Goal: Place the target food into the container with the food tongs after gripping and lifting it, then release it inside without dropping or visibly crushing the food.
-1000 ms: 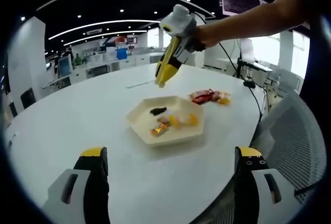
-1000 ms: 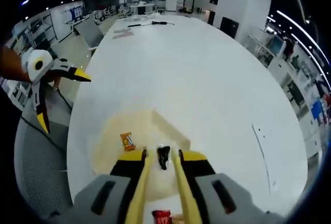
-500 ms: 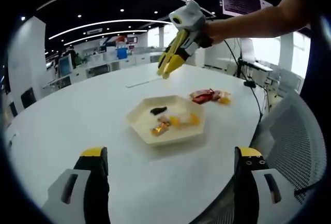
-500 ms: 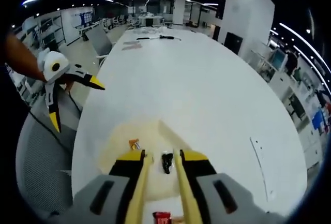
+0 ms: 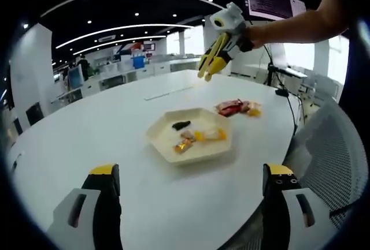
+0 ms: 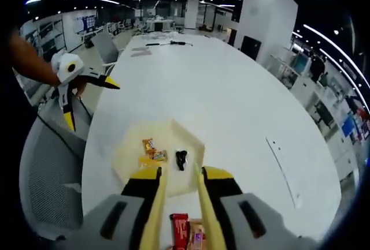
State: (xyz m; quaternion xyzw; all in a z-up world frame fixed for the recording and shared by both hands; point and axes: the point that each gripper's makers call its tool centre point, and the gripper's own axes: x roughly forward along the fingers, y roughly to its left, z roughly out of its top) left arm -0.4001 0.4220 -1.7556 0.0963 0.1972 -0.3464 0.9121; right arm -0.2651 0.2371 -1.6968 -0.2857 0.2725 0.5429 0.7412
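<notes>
A cream hexagonal tray (image 5: 173, 152) (image 6: 130, 146) sits on the white round table. In it lie a small black food piece (image 5: 181, 125) (image 6: 181, 159) and a few wrapped candies (image 5: 199, 137) (image 6: 153, 150). Red and orange snack packets (image 5: 234, 107) (image 6: 180, 227) lie on the table just beyond the tray. My right gripper (image 5: 206, 77) (image 6: 180, 172), held by a hand, hangs high above the packets and the tray's far side. Its yellow jaws are slightly parted with nothing between them. My left gripper (image 5: 191, 172) (image 6: 91, 104) stands wide open and empty, well short of the tray.
A grey mesh chair (image 5: 329, 157) (image 6: 46, 175) stands at the table's edge beside the tray. A thin strip (image 5: 167, 93) (image 6: 283, 169) lies on the table farther out. Cables and papers (image 6: 167, 43) lie at the far end. Desks and screens fill the office behind.
The right gripper has risen and drawn back from over the tray toward the snack packets, still empty. The black piece stays in the tray. The left gripper stays wide open.
</notes>
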